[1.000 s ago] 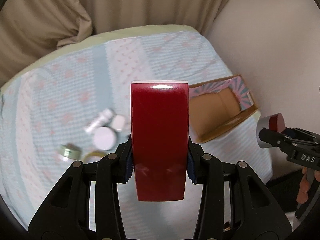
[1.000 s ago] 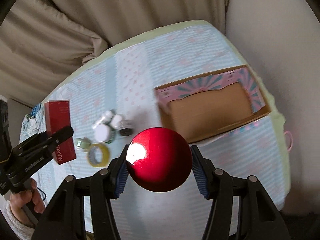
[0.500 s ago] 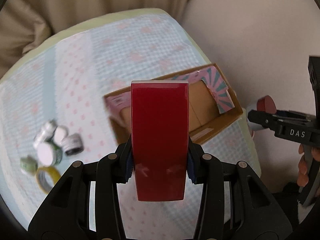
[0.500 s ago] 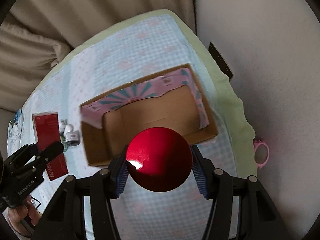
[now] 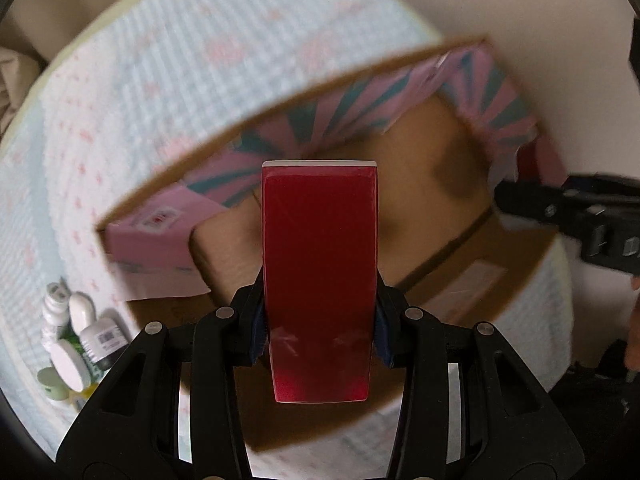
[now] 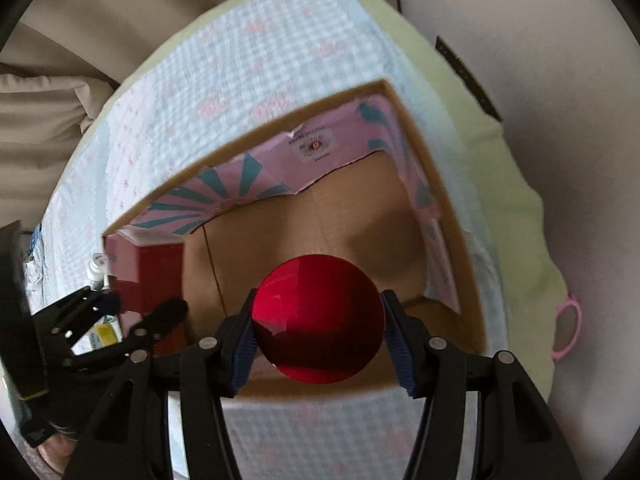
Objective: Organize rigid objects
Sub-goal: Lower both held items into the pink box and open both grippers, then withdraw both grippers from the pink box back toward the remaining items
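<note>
My left gripper [image 5: 319, 320] is shut on a tall glossy red box [image 5: 319, 264] and holds it over the left end of an open cardboard box [image 5: 448, 152] with pink and teal flaps. My right gripper [image 6: 318, 332] is shut on a round red-capped container [image 6: 318, 318] and holds it over the middle of the same cardboard box [image 6: 360, 208]. In the right wrist view the left gripper [image 6: 148, 312] and its red box [image 6: 156, 276] show at the box's left end. The right gripper [image 5: 560, 208] shows at the right of the left wrist view.
The cardboard box lies on a checked light blue cloth [image 6: 248, 64] over a table by a wall. Small white bottles and jars [image 5: 80, 332] lie on the cloth left of the box. Beige curtains [image 6: 60, 120] hang behind. A pink ring [image 6: 568, 332] hangs at the right.
Both grippers moved from beside the small bottles toward the cardboard box and lowered over it, each still holding its object. The box now fills both views.
</note>
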Tool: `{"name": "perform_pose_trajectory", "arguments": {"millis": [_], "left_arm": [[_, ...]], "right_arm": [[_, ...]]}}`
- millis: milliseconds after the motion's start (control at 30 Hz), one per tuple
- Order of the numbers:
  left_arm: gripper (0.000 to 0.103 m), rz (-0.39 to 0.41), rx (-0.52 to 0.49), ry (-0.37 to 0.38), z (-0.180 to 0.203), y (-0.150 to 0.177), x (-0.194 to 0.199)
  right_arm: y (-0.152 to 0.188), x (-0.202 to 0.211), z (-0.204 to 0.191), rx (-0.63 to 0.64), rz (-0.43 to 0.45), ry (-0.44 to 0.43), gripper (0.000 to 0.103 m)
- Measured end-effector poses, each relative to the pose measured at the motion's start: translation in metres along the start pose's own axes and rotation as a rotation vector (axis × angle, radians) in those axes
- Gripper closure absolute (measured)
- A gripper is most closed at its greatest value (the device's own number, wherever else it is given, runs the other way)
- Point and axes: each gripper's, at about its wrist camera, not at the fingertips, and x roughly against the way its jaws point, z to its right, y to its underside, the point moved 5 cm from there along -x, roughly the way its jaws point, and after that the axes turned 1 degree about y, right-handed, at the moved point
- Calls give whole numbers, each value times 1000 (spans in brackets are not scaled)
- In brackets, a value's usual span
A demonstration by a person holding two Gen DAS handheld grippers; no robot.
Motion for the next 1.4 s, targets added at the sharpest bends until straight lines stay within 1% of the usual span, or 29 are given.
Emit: {"name": "perform_pose_trajectory", "arguments": {"millis": [133,233,300,333,367,400,433,467,533,733,767,933,1000,1033,1067,1133,1267,1333,1367,1400], "left_arm": [[65,-46,-18,-15,-4,7,-21],[65,-45,-40,-23,-5,7,-22],[64,-36,-56,-39,-5,4,-18],[58,-37,-56,-35,-6,3,-16],[26,-24,-55,-26,-6,1,-10],[2,-7,-57,-32,-5,0,-4],[0,26,-60,-37,-5,-2,4],[0,44,-64,-48,-6,-1,9],[0,61,-62,-57,-7,2,14],[0,66,-29,-43,-11,20,21],[0,67,-26,-42,-13,18,23],[0,94,-23,-38,-7,29,40],[0,109,-23,-34,-8,39,53],[0,115,-21,-35,-4,31,61],[0,125,-21,-36,-3,36,69],[0,145,-16,-36,-2,30,90],[0,187,-7,-47,-2,46,129],[0,212,10,-53,-3,58,149],[0,221,20,-56,-1,58,156],[0,237,38,-57,-4,66,168]], "right_arm": [[0,-20,-1,10,-30,-19,50],[1,-27,-3,19,-34,-33,50],[-2,-24,-5,31,-10,-29,50],[-6,-24,-7,38,1,-21,48],[-8,-21,-7,40,17,-13,41],[-10,-18,-7,34,33,-23,10],[-13,-16,-8,30,44,-35,0],[-14,-10,-8,28,61,-48,0],[-14,-4,-4,27,77,-30,0],[-5,15,5,-22,95,-36,0],[-3,18,5,-25,98,-35,0],[4,37,1,-7,126,-22,0],[6,45,-3,1,140,-16,0],[8,51,-3,7,149,-12,0],[10,58,-5,13,160,-9,0],[14,71,-10,26,175,-10,0],[28,103,-18,76,196,11,0],[37,122,-25,106,213,13,0],[41,128,-29,116,217,11,0],[46,135,-34,127,226,9,0]]}}
